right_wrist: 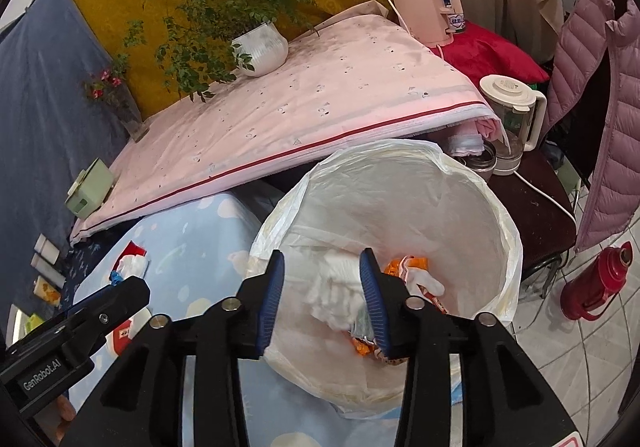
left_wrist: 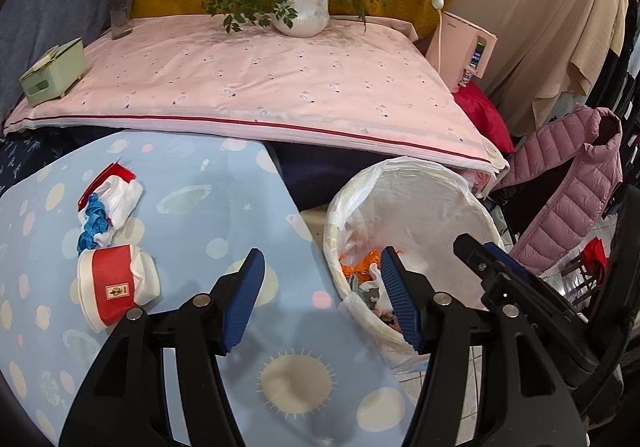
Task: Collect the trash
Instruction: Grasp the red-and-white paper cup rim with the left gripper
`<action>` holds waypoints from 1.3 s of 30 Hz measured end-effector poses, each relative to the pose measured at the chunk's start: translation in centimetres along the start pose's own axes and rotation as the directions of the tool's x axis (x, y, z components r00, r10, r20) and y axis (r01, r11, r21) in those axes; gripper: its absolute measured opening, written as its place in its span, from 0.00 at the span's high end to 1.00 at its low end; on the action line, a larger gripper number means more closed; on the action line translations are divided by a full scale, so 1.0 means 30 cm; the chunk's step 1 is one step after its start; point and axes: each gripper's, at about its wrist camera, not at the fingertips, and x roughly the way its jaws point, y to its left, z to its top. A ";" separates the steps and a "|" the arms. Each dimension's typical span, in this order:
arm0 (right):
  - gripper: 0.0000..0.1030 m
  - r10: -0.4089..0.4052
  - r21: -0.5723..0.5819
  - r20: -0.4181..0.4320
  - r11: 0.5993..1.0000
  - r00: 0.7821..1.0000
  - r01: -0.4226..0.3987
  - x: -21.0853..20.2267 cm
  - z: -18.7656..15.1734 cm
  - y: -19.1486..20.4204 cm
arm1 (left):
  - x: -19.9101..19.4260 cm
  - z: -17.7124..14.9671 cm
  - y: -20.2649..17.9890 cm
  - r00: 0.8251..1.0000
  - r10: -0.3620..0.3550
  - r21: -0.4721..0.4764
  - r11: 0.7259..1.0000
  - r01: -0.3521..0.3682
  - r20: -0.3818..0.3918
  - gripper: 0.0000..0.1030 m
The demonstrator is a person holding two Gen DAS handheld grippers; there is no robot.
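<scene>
Red-and-white cup (left_wrist: 116, 287) on its side at the left of the blue table (left_wrist: 208, 215), crumpled wrapper (left_wrist: 108, 203) just behind it. Left tongs (left_wrist: 320, 299) parted, nothing between them, over the table edge. Right tongs (right_wrist: 322, 299) parted above the lined bin (right_wrist: 492, 199); white tissue (right_wrist: 340, 287) between the blades, contact unclear.

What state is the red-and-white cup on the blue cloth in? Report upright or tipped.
Tipped. The red-and-white cup lies on its side on the blue cloth, rim facing left, crumpled white paper showing at its other end.
</scene>
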 end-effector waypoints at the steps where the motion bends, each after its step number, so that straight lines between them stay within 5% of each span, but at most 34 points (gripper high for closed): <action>1: 0.58 0.003 -0.002 0.001 1.000 1.000 -0.003 -0.002 0.001 0.006 | -0.002 -0.001 0.009 1.000 0.003 -0.007 1.000 -0.003 0.000 0.43; 21: 0.46 0.031 -0.096 -0.018 0.995 0.999 -0.033 0.002 -0.045 0.190 | -0.063 -0.065 0.248 0.993 0.114 -0.141 0.984 -0.110 0.022 0.23; 39: 0.46 0.093 -0.248 -0.107 0.962 0.990 -0.117 0.055 -0.175 0.478 | -0.106 -0.196 0.595 0.983 0.184 -0.327 0.927 -0.183 -0.028 0.23</action>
